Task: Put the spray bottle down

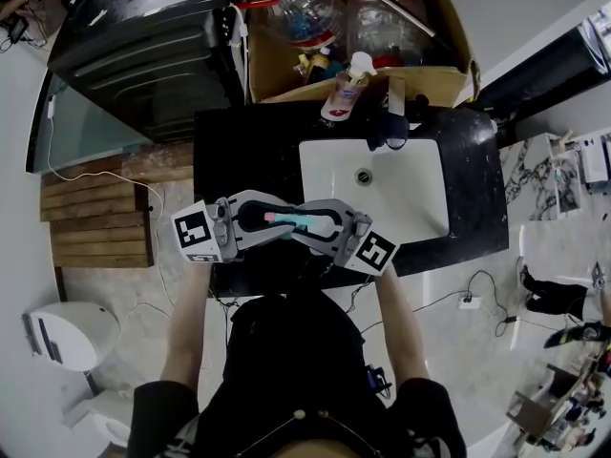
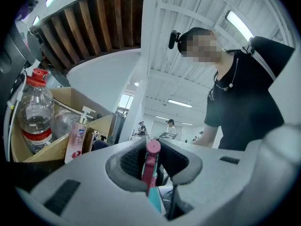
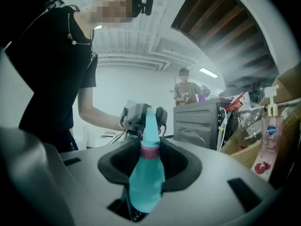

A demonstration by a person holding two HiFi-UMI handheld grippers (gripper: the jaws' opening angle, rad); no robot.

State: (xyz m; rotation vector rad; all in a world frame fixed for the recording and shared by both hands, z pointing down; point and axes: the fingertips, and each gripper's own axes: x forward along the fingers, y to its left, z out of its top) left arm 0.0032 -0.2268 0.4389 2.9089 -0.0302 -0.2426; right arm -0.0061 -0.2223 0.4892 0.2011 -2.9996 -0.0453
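A teal spray bottle point(image 1: 286, 219) with a pink collar lies level in the air between my two grippers, over the front edge of the black counter point(image 1: 243, 146). My left gripper point(image 1: 272, 219) is shut on its pink spray head point(image 2: 151, 160). Facing it, my right gripper point(image 1: 307, 227) is shut on the teal body point(image 3: 146, 178). In the right gripper view the bottle's nozzle points at the left gripper point(image 3: 143, 119) just beyond it. The bottle's base is hidden inside the right gripper's jaws.
A white sink basin point(image 1: 420, 194) with a dark faucet point(image 1: 387, 127) is set in the counter. A pink pump soap bottle point(image 1: 346, 89) stands behind it by a cardboard box point(image 1: 449, 79) of plastic bottles. A black cabinet point(image 1: 143, 36) stands at back left, wooden slats point(image 1: 95, 218) at left.
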